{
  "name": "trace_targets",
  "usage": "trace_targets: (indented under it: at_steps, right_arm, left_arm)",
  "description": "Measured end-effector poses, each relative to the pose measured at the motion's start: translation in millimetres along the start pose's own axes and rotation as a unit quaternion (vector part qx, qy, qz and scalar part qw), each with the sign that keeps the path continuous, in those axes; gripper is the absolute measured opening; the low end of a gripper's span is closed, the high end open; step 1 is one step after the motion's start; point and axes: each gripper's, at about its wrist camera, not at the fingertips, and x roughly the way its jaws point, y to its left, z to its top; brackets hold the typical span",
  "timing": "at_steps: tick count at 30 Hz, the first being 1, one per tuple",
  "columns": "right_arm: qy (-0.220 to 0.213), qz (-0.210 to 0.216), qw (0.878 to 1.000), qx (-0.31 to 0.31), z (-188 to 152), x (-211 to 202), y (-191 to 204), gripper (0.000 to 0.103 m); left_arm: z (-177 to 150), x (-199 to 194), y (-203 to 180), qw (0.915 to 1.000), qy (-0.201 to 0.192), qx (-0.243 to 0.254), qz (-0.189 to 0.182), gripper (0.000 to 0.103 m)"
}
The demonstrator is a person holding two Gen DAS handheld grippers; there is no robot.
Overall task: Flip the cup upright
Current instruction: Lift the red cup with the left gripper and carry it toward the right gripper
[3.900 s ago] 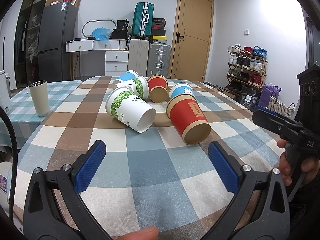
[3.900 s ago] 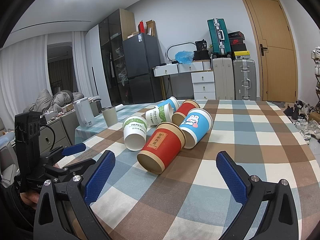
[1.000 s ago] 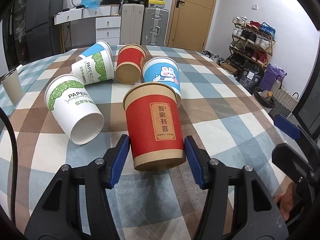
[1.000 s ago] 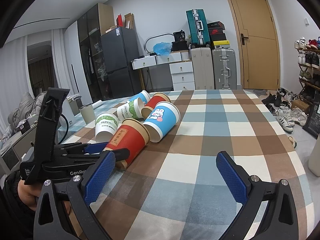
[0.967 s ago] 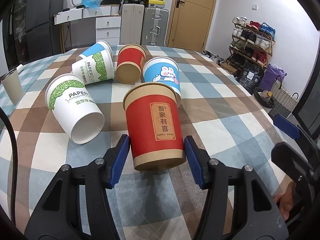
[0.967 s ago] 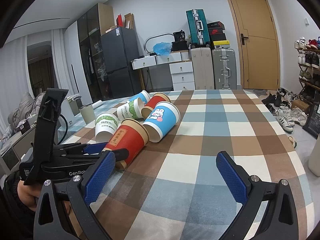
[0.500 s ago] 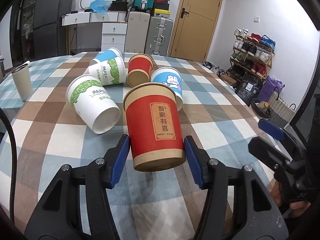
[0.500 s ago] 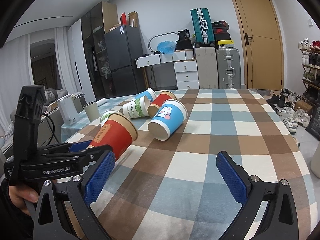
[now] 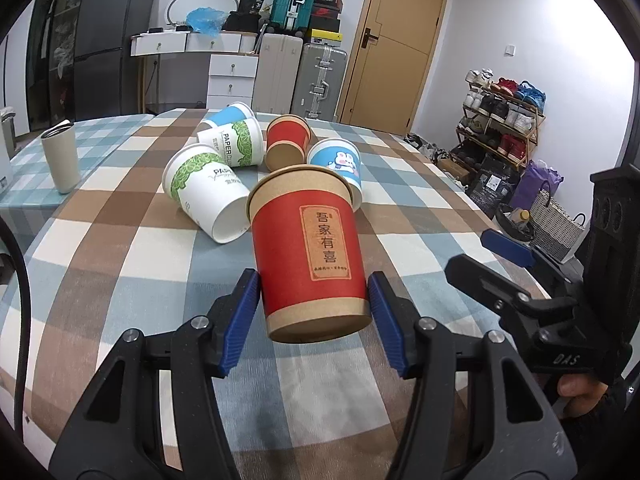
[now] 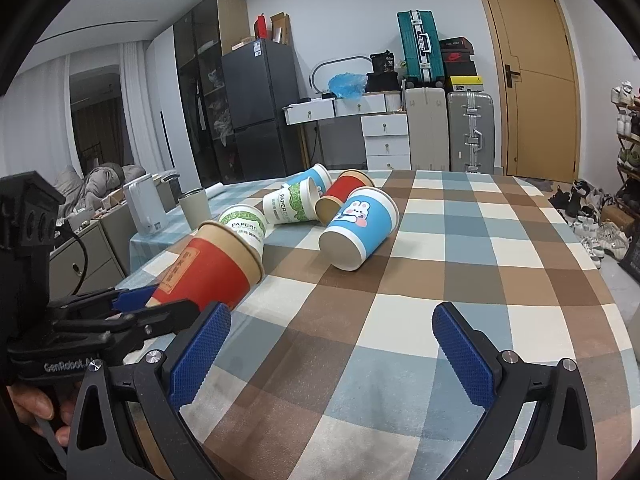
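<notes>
My left gripper is shut on the base end of a red paper cup with a tan label of Chinese characters. The cup is lifted off the checked tablecloth and tilted, mouth pointing away and up. It also shows in the right wrist view, held by the left gripper at the left. My right gripper is open and empty over the table's near part; it shows in the left wrist view at the right.
Several other paper cups lie on their sides mid-table: a white-green cup, a second white-green cup, a blue cup behind it, a small red cup, a blue rabbit cup. A grey tumbler stands upright at the left.
The left gripper has lifted the red cup off the table and tipped its mouth upward, away from the other cups. The right gripper has stayed open.
</notes>
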Motion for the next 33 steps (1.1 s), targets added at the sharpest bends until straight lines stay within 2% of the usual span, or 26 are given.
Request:
trace_targets:
  at_steps: [12, 28, 30, 33]
  right_arm:
    - [0.008, -0.004, 1.000, 0.001, -1, 2, -2, 0.103]
    - [0.008, -0.005, 1.000, 0.000, -1, 3, -3, 0.103]
    - [0.007, -0.004, 1.000, 0.001, -1, 2, -2, 0.103]
    - [0.006, -0.003, 1.000, 0.003, -1, 2, -4, 0.103]
  left_arm:
    - [-32, -7, -7, 0.9999, 0.014, -0.006, -0.002, 0.053]
    - [-39, -11, -13, 0.9998, 0.013, -0.010, -0.004, 0.054]
    - [-39, -12, -13, 0.9999, 0.011, -0.010, -0.003, 0.056]
    - [-35, -12, -9, 0.9999, 0.009, -0.011, -0.004, 0.068]
